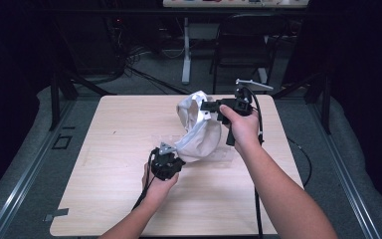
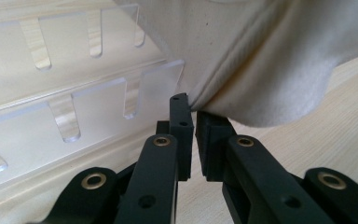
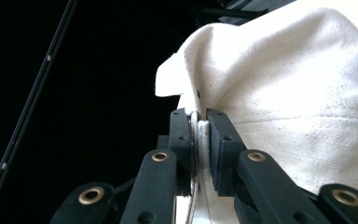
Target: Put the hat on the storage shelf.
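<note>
White cloth bag [image 1: 199,130], held up above the counter [image 1: 109,164] near its centre and stretched between two tools. Left tool [image 1: 168,163], at about 7 o'clock of the bag, lies low over the counter, its jaws closed on the bag's lower hemmed edge [image 2: 223,95] (the pads nearly meet in the left gripper view). The left hand [image 1: 158,185] comes in from 6 o'clock, forearm close to the wood. Right tool [image 1: 218,106], at about 2 o'clock of the bag, is raised and turned to point toward 9 o'clock; its jaws are clamped on a fold of the upper rim [image 3: 199,128], which fills the narrow gap between the pads. The right hand [image 1: 242,128] grips the handle from behind, forearm running back toward 5 o'clock. A clear slotted acrylic rack [image 2: 70,102] lies on the counter under and beside the bag, just ahead of the left tool. A dark chair [image 1: 246,42] stands beyond the counter's far edge at 12 o'clock.
</note>
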`<state>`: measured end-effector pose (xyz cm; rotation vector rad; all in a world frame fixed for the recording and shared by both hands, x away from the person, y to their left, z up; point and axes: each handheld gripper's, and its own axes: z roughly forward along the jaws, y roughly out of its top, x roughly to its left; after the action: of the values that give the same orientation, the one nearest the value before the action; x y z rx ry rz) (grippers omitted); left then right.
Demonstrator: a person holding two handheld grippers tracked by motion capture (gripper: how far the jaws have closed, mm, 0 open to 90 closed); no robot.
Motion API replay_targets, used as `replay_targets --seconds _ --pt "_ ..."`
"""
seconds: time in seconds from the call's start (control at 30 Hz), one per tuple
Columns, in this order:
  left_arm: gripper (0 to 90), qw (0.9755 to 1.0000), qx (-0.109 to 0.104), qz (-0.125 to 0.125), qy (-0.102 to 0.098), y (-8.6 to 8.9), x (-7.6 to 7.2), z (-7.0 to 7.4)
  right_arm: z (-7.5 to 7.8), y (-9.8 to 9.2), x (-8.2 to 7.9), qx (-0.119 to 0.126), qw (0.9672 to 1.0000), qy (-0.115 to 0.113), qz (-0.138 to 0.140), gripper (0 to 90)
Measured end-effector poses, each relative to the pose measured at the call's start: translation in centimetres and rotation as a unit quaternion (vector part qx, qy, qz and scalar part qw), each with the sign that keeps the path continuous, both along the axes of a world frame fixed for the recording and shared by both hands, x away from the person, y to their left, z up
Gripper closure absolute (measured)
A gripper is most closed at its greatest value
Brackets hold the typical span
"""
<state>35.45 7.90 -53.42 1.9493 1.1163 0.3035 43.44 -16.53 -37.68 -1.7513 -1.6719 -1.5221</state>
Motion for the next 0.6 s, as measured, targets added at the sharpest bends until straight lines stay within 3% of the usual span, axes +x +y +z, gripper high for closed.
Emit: replay_targets --seconds 0.07,0.3,0.47,0.53,0.6 --pt "85.8 0.9998 0.014 -0.003 -0.014 -0.2 -0.2 0.1 -0.2 -0.5 0.1 -0.006 1.0 0.001 -0.005 81.1" --pt "85.8 0.9997 0.019 -0.003 -0.015 -0.3 -0.2 0.1 -0.6 -1.4 0.0 -0.004 0.9999 0.005 -0.014 81.1" --pt "85.9 0.9997 0.023 -0.009 -0.008 -0.3 0.0 -0.1 -1.3 -2.0 0.0 -0.002 0.9997 0.014 -0.019 81.1" --pt "85.8 0.9992 0.037 -0.013 0.006 -0.4 0.2 -0.5 -1.4 -2.1 0.0 -0.004 0.9997 0.015 -0.018 81.0" --pt "85.8 0.9994 0.032 -0.012 0.007 -0.2 0.2 -0.7 -1.6 -1.7 -0.1 -0.009 0.9997 0.02 -0.011 81.0"
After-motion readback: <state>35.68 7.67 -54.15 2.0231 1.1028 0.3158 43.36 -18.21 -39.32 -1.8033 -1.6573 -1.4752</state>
